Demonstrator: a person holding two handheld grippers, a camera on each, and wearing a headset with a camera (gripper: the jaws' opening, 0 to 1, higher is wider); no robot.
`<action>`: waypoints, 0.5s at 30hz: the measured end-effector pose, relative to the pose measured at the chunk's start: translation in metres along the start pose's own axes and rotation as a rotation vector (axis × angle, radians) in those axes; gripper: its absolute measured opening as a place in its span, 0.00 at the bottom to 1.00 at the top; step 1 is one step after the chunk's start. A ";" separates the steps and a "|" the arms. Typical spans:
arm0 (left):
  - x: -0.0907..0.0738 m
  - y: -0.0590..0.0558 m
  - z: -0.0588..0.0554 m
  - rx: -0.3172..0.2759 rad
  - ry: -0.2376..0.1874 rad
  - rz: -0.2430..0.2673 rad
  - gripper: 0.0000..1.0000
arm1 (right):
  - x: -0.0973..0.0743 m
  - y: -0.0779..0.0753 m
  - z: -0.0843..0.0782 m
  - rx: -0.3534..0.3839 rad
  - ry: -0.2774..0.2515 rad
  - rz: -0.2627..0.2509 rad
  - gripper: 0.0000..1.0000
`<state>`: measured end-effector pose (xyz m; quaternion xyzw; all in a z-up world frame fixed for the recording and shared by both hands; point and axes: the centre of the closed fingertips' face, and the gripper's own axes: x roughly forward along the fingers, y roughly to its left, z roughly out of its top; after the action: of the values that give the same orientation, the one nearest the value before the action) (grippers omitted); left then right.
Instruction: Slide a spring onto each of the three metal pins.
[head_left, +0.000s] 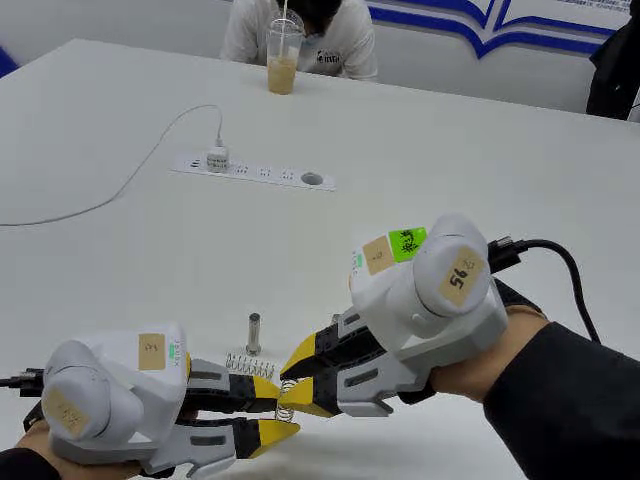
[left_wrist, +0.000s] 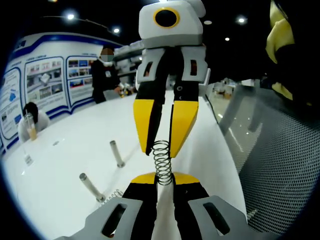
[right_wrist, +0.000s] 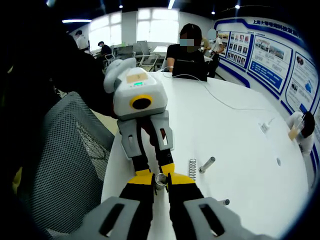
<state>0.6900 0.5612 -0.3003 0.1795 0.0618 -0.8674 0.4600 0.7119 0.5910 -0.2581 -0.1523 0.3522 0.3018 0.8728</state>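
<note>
Spring (head_left: 286, 397) sits clamped between both tongs near 6 o'clock of the head view. The left tongs (head_left: 282, 411) clench one end, reaching in from 8 o'clock; the right tongs (head_left: 290, 386) clench the other end from 2 o'clock. A loose spring (head_left: 248, 365) lies on the white surface (head_left: 120, 250) at 10 o'clock from the held one. Just beyond it, at 11 o'clock, a metal pin (head_left: 254, 333) stands upright.
</note>
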 end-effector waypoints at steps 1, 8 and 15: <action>0.000 0.000 0.000 0.000 0.000 0.001 0.11 | 0.000 0.000 0.000 0.003 -0.001 0.000 0.12; 0.001 0.001 0.000 -0.007 -0.007 0.006 0.11 | 0.001 0.000 -0.003 0.022 0.003 -0.002 0.13; -0.001 0.003 0.002 -0.010 -0.015 0.011 0.11 | 0.002 -0.001 -0.003 0.035 -0.002 -0.007 0.14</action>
<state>0.6923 0.5603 -0.2982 0.1710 0.0617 -0.8658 0.4661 0.7119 0.5889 -0.2615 -0.1381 0.3559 0.2927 0.8767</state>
